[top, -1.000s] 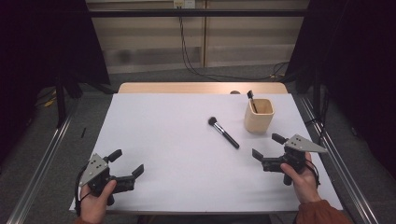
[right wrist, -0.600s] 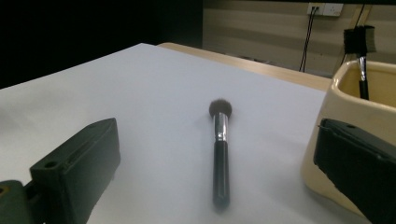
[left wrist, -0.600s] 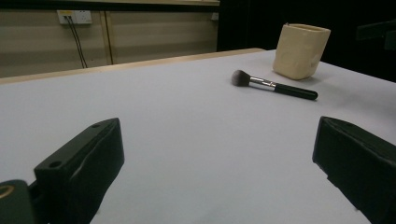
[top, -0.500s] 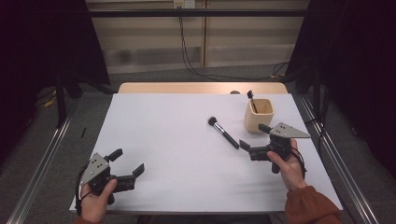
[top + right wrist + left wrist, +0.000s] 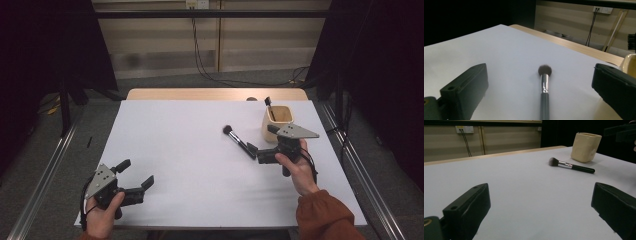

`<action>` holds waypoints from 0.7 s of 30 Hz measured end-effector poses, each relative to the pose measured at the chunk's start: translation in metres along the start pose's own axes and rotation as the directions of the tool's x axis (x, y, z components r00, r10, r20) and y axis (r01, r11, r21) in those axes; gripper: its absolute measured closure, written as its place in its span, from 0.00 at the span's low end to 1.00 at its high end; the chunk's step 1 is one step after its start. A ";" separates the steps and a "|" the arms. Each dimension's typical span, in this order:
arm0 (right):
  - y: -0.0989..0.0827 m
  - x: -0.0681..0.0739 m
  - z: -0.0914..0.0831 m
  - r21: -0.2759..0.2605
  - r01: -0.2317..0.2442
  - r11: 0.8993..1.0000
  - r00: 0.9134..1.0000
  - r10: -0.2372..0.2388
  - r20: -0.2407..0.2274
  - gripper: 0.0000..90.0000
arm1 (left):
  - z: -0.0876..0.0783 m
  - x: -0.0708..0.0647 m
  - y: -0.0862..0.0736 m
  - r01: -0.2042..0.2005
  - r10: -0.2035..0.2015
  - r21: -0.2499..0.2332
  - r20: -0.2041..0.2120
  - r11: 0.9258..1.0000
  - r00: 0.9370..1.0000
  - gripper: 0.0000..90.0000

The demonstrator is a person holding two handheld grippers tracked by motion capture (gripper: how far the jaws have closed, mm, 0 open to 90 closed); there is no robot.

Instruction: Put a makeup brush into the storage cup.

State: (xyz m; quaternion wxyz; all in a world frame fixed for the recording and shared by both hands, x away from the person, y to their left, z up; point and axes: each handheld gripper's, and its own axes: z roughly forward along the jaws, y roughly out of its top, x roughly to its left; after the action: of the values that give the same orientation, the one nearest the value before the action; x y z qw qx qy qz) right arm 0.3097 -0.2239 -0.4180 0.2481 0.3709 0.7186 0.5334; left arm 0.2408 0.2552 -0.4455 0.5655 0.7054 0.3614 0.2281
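A black-handled makeup brush lies flat on the white table, its bristle head pointing away from me. A beige cup stands just right of it and holds another brush. My right gripper is open at the handle end of the lying brush, one jaw on each side of it. In the right gripper view the brush runs up between the open jaws, which do not touch it. My left gripper is open and holds nothing, near the table's front left corner. From there the brush and cup lie far off.
A wooden strip borders the table's far edge. Metal rails run along both sides on the floor. Cables hang down the back wall. A person's orange sleeve comes in at the bottom right.
My right gripper has moved left and away from me, from the table's right edge to the brush's handle end. The left gripper has stayed in place.
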 end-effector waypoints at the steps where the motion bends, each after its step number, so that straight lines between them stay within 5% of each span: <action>1: 0.001 0.000 0.002 0.006 0.006 1.000 1.000 -0.006 -0.004 0.00 | 0.000 0.000 0.000 0.001 -0.001 -0.001 0.000 1.000 1.000 0.03; 21: 0.023 -0.002 0.047 0.043 0.022 0.999 1.000 -0.021 -0.016 0.01 | 0.000 0.001 0.000 0.000 0.000 -0.003 -0.004 1.000 1.000 0.02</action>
State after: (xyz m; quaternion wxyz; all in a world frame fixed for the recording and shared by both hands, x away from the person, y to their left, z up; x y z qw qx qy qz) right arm 0.3528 -0.1946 -0.4103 0.2404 0.3643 0.7358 0.5178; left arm 0.2409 0.2557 -0.4452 0.5657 0.7041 0.3624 0.2301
